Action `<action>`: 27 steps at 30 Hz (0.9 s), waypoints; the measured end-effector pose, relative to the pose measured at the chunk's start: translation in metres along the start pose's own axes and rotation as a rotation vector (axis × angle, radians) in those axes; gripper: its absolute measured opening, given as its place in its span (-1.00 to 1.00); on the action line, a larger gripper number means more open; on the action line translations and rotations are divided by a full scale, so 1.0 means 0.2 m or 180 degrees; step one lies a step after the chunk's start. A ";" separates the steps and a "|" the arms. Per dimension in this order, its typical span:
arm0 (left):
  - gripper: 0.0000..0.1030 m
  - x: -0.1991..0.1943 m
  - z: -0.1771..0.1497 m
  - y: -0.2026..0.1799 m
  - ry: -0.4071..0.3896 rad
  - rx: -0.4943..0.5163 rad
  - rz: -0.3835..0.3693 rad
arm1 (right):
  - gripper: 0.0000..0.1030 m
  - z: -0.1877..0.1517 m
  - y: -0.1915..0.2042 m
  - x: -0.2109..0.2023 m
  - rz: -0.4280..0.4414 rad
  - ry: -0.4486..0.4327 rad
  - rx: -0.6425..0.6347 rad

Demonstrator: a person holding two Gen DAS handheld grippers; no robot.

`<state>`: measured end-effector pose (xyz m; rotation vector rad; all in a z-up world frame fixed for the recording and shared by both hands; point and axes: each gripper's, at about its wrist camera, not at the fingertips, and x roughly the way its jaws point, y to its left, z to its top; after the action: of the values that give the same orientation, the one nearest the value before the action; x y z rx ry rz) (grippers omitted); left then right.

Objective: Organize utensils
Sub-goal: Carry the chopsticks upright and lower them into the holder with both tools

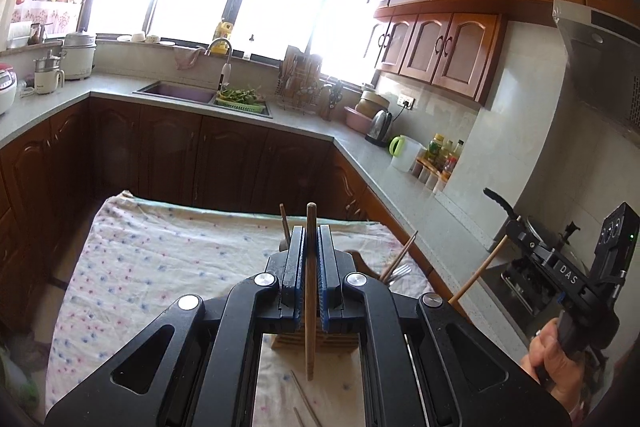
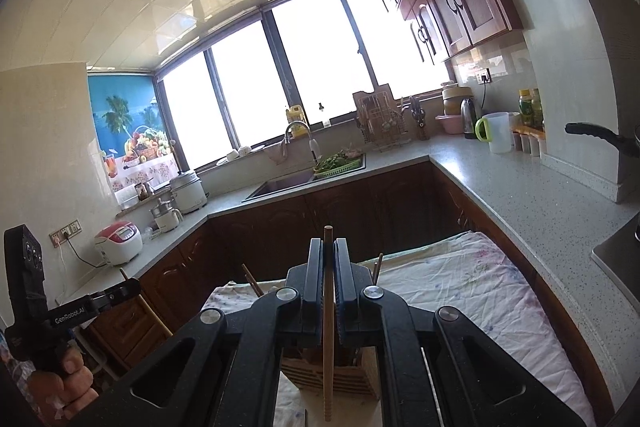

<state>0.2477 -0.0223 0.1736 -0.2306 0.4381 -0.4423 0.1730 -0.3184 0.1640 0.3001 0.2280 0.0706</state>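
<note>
My left gripper (image 1: 311, 231) is shut on a wooden chopstick (image 1: 310, 291) that stands upright between its blue pads, above a slatted wooden utensil holder (image 1: 294, 341). My right gripper (image 2: 328, 245) is shut on another wooden chopstick (image 2: 328, 331), upright over the same wooden holder (image 2: 340, 373). The holder stands on a floral cloth (image 1: 160, 267) and carries more chopsticks (image 1: 398, 259) and a fork (image 1: 400, 273). Loose chopsticks (image 1: 304, 397) lie on the cloth near me. The right gripper also shows in the left wrist view (image 1: 500, 251), and the left one in the right wrist view (image 2: 128, 285).
The cloth-covered table (image 2: 480, 291) sits inside a U-shaped kitchen counter (image 2: 520, 187). A sink (image 1: 176, 93) with greens is at the back. A kettle (image 1: 380, 127), jug (image 1: 406, 153) and spice bottles (image 1: 440, 157) line the right counter. A pan handle (image 2: 596, 135) sticks out at right.
</note>
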 end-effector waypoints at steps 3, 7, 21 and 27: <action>-0.91 0.03 0.07 -0.01 -0.0130 -0.0007 0.0008 | -0.91 0.06 0.00 0.04 -0.0006 -0.0090 0.0020; -0.91 0.09 0.13 -0.01 -0.0279 -0.0007 0.0030 | -0.91 0.11 -0.01 0.10 -0.0023 -0.0186 0.0025; -0.91 0.45 0.01 0.04 -0.0227 -0.0121 0.0174 | -0.91 -0.05 -0.09 0.34 -0.0200 -0.0089 0.0067; -0.91 0.56 -0.12 0.05 -0.0049 -0.0082 0.0238 | -0.91 -0.20 -0.14 0.42 -0.0255 0.0118 0.0126</action>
<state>0.3309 -0.0669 0.1084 -0.2417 0.4361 -0.3616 0.2462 -0.3254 0.0998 0.3287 0.2782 -0.0077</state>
